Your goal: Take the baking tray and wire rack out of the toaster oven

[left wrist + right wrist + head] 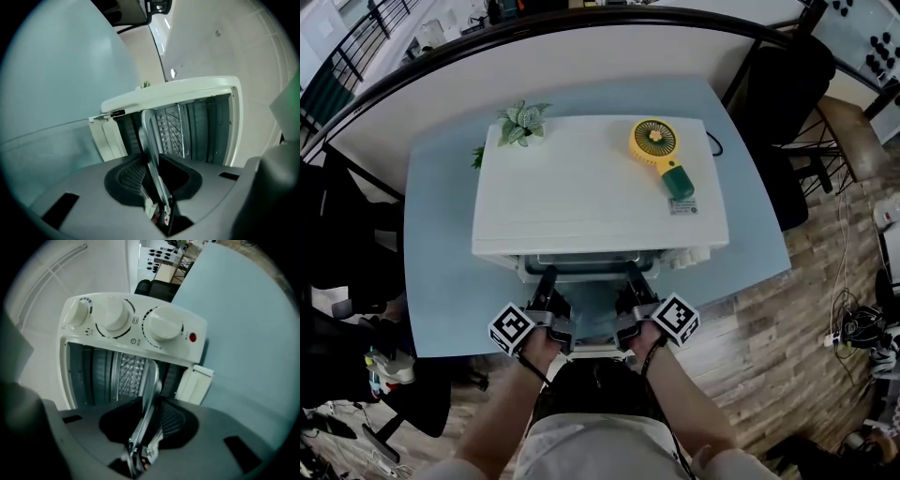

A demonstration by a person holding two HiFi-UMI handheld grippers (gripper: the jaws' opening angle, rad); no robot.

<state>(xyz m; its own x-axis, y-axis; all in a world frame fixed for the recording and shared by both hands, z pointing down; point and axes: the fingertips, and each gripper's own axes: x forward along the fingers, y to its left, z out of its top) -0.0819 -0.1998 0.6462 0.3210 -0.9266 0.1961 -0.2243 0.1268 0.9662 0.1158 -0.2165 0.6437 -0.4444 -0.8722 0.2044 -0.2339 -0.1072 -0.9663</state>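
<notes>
The white toaster oven [600,187] stands on a light blue table [441,272] with its front open toward me. A grey metal baking tray [592,314] sticks partly out of the opening. My left gripper [551,305] is shut on the tray's left rim [151,140], which runs edge-on between its pads [129,173]. My right gripper [633,302] is shut on the right rim [151,380] in the same way. The wire rack [171,131] sits inside the oven behind the tray and also shows in the right gripper view [126,373].
A yellow hand fan [661,155] and a small potted plant [523,122] rest on the oven's top. Three white knobs [161,326] line the oven's right side. The table's front edge lies just below the grippers. Dark chairs stand at both sides.
</notes>
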